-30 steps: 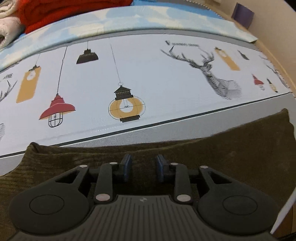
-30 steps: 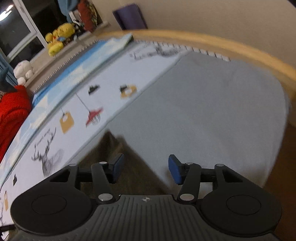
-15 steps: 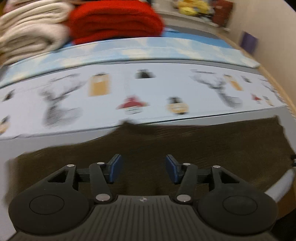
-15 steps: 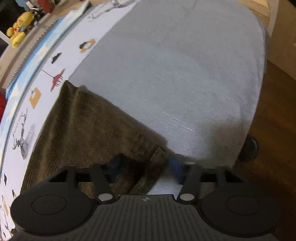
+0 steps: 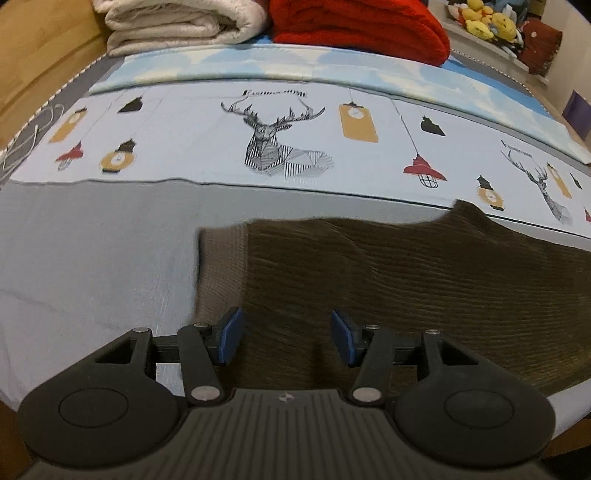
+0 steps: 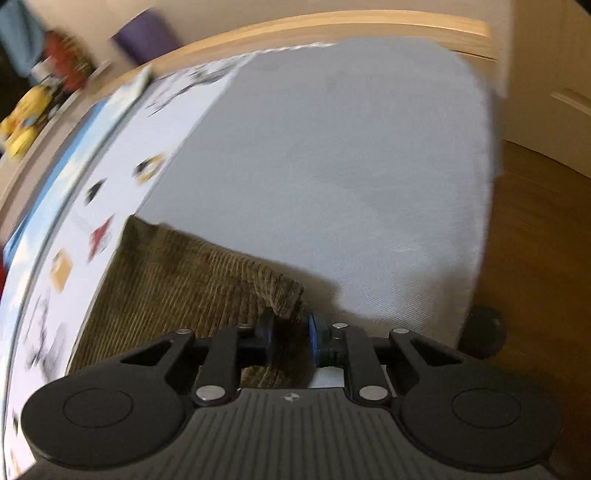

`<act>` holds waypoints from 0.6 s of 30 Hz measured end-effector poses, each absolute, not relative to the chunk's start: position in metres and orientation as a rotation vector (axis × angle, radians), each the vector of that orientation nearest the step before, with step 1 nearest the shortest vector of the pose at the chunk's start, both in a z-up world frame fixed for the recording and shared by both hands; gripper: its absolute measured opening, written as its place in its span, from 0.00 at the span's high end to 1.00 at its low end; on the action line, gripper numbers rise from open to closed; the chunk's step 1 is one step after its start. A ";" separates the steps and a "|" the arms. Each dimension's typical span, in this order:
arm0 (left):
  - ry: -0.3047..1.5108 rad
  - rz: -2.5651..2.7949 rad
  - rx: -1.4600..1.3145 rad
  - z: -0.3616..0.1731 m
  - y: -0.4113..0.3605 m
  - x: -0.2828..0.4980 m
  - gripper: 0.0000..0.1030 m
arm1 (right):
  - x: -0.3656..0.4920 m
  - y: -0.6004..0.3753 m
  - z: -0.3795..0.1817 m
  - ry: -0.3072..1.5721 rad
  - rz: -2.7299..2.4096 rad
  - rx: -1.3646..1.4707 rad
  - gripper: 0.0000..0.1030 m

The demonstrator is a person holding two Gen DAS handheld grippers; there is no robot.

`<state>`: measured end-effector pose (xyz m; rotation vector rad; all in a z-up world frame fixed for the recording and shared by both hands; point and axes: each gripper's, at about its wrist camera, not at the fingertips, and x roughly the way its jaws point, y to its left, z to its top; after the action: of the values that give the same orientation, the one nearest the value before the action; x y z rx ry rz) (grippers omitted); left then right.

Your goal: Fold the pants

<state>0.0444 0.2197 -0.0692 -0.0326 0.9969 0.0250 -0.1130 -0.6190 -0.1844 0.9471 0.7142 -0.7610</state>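
Dark olive-brown corduroy pants (image 5: 406, 280) lie flat along the near edge of the bed, with a lighter ribbed waistband (image 5: 221, 266) at their left end. My left gripper (image 5: 284, 339) is open and hovers over the pants just right of the waistband, holding nothing. In the right wrist view the pants (image 6: 173, 288) end in a corner near the bed's edge. My right gripper (image 6: 290, 338) is shut on that lifted corner (image 6: 284, 295) of the pants.
The bed has a grey sheet (image 6: 332, 166) and a printed cover with deer and lamps (image 5: 280, 144). A folded cream blanket (image 5: 184, 22) and a red blanket (image 5: 358, 26) lie at the far side. The wooden floor (image 6: 535, 258) lies beyond the bed's edge.
My left gripper opened and moved left along the pants to the waistband end. My right gripper came down to the pants' corner and closed on it.
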 end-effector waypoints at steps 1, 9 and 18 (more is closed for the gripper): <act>0.988 0.019 -0.026 -0.069 0.219 0.046 0.44 | -0.116 -0.622 -0.186 0.705 -0.775 0.961 0.81; 1.052 0.075 0.012 -0.089 0.219 0.080 0.47 | -0.116 -0.620 -0.190 0.757 -0.739 0.957 0.51; 1.101 0.190 0.026 -0.088 0.217 0.083 0.42 | -0.107 -0.612 -0.196 0.836 -0.676 0.834 0.51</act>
<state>0.0829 0.2170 -0.0880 0.0259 1.1011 0.1896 -0.1071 -0.6122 -0.1960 0.8336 0.8358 -0.6757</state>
